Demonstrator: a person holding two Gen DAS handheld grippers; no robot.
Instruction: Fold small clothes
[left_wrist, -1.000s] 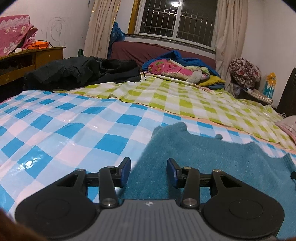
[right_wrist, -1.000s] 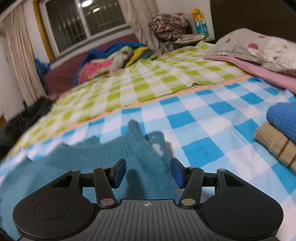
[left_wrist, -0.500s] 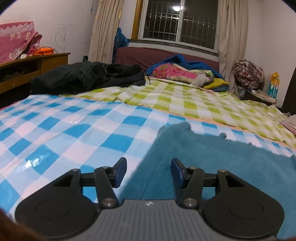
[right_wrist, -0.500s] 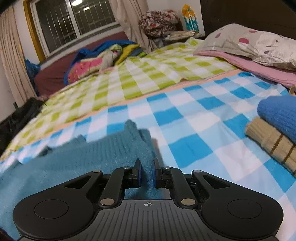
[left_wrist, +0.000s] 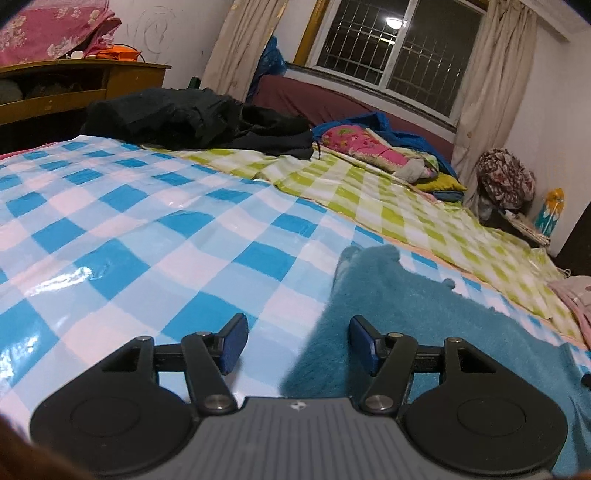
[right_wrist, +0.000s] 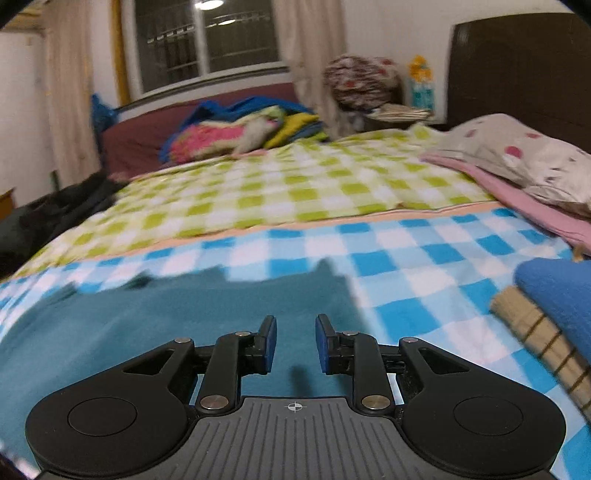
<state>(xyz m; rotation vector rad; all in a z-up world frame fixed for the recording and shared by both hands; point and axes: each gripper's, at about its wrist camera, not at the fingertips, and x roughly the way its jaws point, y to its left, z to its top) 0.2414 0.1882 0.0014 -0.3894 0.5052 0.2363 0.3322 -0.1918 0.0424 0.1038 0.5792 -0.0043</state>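
My right fingers (right_wrist: 295, 343), clamped together half a second ago, are opening again with nothing pinched between them above the teal sweater (right_wrist: 155, 332). My left fingers (left_wrist: 295, 341) are spreading wider too, straddling its left edge. The sweater lies flat on the blue-checked bed cover (left_wrist: 129, 240), so I judge this fold released, with the next grasp pending.

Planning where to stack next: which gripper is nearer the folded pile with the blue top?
Right. The folded pile lies just beside the right gripper, past the teal sweater. The left gripper sits at the sweater's far edge, pile unseen.
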